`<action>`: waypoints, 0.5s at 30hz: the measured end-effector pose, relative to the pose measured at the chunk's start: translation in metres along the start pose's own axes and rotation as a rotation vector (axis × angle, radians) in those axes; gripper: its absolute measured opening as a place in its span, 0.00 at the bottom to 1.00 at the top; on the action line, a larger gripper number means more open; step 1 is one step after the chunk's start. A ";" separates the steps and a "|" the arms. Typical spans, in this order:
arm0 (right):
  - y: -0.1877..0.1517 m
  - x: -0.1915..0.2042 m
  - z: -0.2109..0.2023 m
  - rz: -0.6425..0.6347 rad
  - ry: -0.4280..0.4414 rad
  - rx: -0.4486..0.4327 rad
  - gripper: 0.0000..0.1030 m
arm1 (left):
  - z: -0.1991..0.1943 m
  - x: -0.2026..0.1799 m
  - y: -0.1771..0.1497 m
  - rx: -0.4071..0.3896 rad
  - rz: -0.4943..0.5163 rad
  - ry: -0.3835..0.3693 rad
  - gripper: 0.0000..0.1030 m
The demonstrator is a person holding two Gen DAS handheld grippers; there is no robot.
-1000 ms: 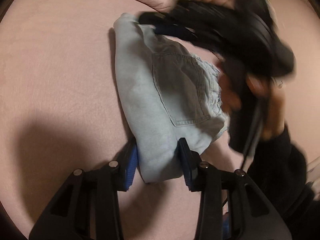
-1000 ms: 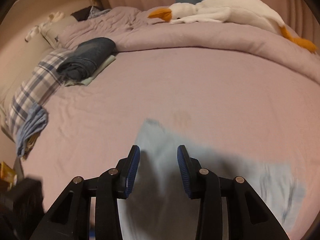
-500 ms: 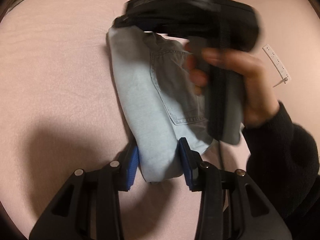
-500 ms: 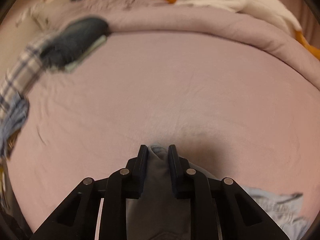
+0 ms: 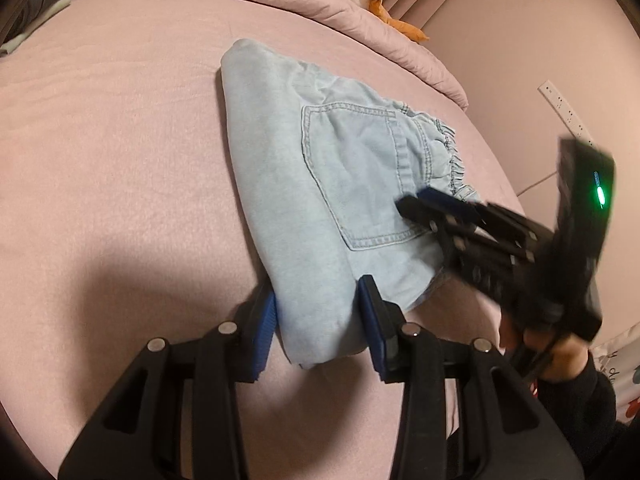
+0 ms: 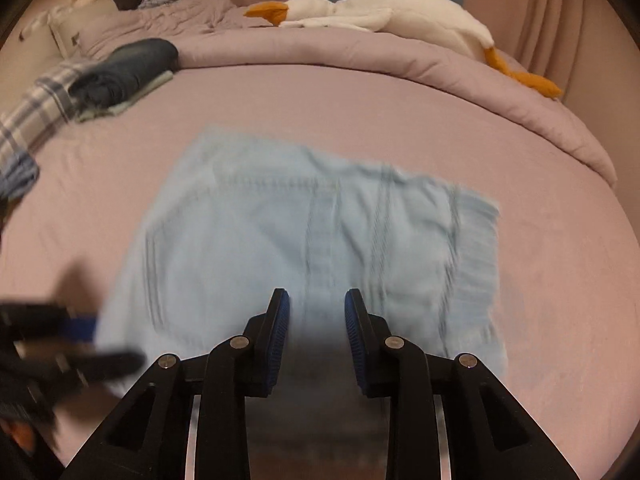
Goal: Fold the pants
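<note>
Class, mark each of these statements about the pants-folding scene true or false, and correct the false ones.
1. The pants lie folded on the pink bed sheet. True.
2. The left gripper has its fingers on either side of one end of the folded pants. True.
3. The right gripper is clamped shut on the pants. False: its jaws are apart, with nothing held between them.
4. A back pocket faces up on the folded pants. True.
5. The plush goose lies on top of the pants. False: it lies on the comforter at the far side of the bed, apart from them.
6. The pants are dark navy. False: they are light blue.
</note>
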State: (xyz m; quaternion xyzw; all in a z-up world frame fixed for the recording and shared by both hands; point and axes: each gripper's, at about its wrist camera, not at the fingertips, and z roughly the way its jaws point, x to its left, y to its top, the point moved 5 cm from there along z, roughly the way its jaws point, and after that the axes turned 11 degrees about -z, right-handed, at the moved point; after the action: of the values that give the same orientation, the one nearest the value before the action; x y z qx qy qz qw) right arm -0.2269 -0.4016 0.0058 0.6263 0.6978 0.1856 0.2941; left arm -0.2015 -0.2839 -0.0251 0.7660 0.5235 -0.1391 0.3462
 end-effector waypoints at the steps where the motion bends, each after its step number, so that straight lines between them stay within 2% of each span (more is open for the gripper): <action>1: -0.002 0.002 -0.003 -0.009 -0.013 -0.007 0.28 | 0.000 -0.001 0.001 -0.001 0.002 0.006 0.40; 5: -0.013 0.008 -0.016 0.006 -0.028 -0.038 0.28 | -0.004 0.003 0.005 -0.008 0.012 0.040 0.42; 7: -0.018 0.009 -0.024 -0.001 -0.033 -0.048 0.28 | -0.010 0.005 0.008 -0.023 0.015 0.062 0.49; 9: -0.022 0.010 -0.029 -0.003 -0.045 -0.055 0.28 | -0.017 0.011 0.012 -0.051 0.012 0.064 0.52; 11: -0.022 0.003 -0.026 0.026 -0.038 -0.071 0.34 | -0.022 0.017 0.024 -0.084 0.006 0.056 0.52; 12: -0.023 -0.001 -0.025 0.053 -0.044 -0.079 0.43 | -0.024 0.018 0.030 -0.104 0.010 0.060 0.55; 13: -0.026 -0.005 -0.023 0.084 -0.052 -0.083 0.44 | -0.025 0.018 0.035 -0.118 0.017 0.067 0.60; 15: -0.031 -0.009 -0.022 0.144 -0.029 -0.114 0.44 | -0.025 0.014 0.045 -0.132 0.028 0.068 0.61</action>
State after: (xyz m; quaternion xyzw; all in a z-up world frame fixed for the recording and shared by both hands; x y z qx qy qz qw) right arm -0.2641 -0.4129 0.0047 0.6598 0.6347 0.2366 0.3254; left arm -0.1586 -0.2667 0.0021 0.7529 0.5323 -0.0734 0.3799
